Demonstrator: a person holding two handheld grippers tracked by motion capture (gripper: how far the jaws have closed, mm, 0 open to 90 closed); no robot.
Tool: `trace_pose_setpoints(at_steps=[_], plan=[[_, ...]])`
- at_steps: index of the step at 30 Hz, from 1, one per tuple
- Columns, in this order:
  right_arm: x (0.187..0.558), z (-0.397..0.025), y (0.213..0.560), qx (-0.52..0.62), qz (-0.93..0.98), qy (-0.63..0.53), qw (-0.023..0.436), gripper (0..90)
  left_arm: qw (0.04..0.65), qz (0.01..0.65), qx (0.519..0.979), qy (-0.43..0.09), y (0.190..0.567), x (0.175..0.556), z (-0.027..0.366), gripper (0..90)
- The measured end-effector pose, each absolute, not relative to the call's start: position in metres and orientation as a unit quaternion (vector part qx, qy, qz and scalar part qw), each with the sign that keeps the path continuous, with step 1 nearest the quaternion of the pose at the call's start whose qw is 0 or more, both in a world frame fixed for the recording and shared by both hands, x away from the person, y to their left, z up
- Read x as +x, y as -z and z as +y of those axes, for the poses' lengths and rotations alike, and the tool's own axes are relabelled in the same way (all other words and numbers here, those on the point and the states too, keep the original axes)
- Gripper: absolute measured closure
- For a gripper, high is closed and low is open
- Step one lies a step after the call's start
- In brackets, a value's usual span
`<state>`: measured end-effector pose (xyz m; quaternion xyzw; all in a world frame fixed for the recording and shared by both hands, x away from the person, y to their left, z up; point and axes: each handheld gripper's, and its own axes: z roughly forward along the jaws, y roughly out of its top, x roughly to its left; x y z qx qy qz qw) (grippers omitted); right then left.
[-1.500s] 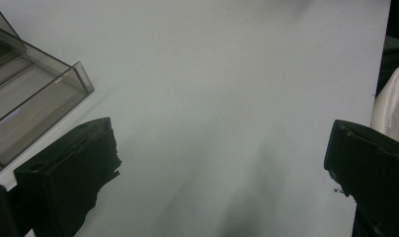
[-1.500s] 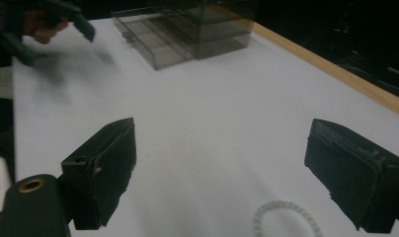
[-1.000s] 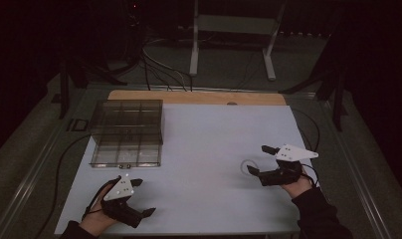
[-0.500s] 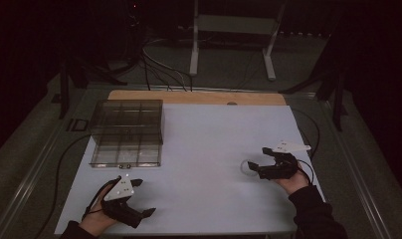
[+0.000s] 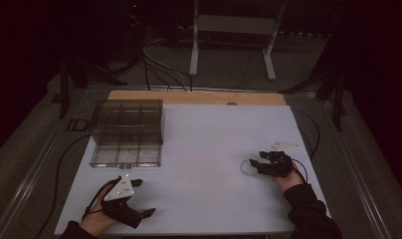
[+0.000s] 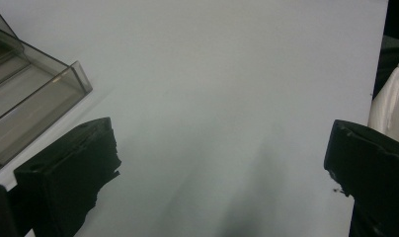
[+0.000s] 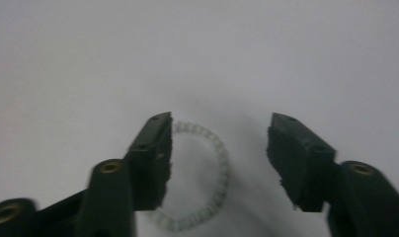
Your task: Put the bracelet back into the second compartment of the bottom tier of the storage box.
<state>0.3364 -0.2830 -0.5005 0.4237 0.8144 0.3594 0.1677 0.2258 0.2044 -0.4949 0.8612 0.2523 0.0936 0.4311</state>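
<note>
Right gripper (image 7: 218, 143), jaws spread, straddles what looks like a beaded ring (image 7: 207, 182) on the table (image 7: 89, 59).

bead ring (image 7: 207, 182): left part hidden behind right claw (image 7: 218, 148) jaw | compartment box (image 6: 24, 98): cut off at frame edge

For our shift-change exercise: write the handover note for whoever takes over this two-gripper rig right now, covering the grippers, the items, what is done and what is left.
Right gripper: open, low over the white bead bracelet, jaws either side of its far arc, not yet closed.
Left gripper: open, holding nothing, near the table's front left edge.
Clear compartment box: back left on the white table; its contents are too dim to tell.
Done: approach to the bracelet.
Left: close on it and lift; probably it goes to the box.
</note>
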Motion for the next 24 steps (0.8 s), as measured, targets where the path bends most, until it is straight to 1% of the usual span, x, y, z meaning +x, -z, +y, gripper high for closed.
trace_pose_setpoints(at_steps=[1, 2, 5, 6, 7, 9, 16, 17, 20, 24], plan=[[0.337, -0.283, 0.502, 0.421, 0.818, -0.352, 0.171, 49.3, 0.432, 0.252, 0.861, -0.094, 0.495, 0.226, 0.204, 0.2], [0.337, -0.283, 0.502, 0.421, 0.818, -0.352, 0.171, 49.3, 0.432, 0.252, 0.861, -0.094, 0.495, 0.226, 0.204, 0.2], [0.338, -0.283, 0.507, 0.421, 0.825, -0.335, 0.171, 60.6, 0.431, 0.253, 0.861, -0.092, 0.495, 0.226, 0.204, 0.2], [0.338, -0.283, 0.507, 0.422, 0.825, -0.334, 0.170, 62.5, 0.431, 0.252, 0.861, -0.092, 0.495, 0.226, 0.204, 0.2], [0.339, -0.283, 0.508, 0.424, 0.825, -0.334, 0.169, 62.5, 0.432, 0.252, 0.861, -0.092, 0.495, 0.226, 0.204, 0.2], [0.339, -0.282, 0.509, 0.423, 0.826, -0.332, 0.168, 67.1, 0.430, 0.251, 0.863, -0.091, 0.496, 0.226, 0.204, 0.2], [0.340, -0.276, 0.517, 0.416, 0.834, -0.320, 0.169, 67.7, 0.429, 0.250, 0.863, -0.091, 0.496, 0.226, 0.204, 0.2], [0.340, -0.276, 0.517, 0.417, 0.834, -0.321, 0.167, 70.7, 0.430, 0.249, 0.863, -0.091, 0.495, 0.226, 0.204, 0.2], [0.339, -0.274, 0.516, 0.413, 0.837, -0.318, 0.167, 75.7, 0.429, 0.249, 0.863, -0.090, 0.496, 0.226, 0.204, 0.2], [0.339, -0.273, 0.516, 0.418, 0.836, -0.317, 0.164, 79.7, 0.429, 0.249, 0.863, -0.090, 0.496, 0.226, 0.204, 0.2]])
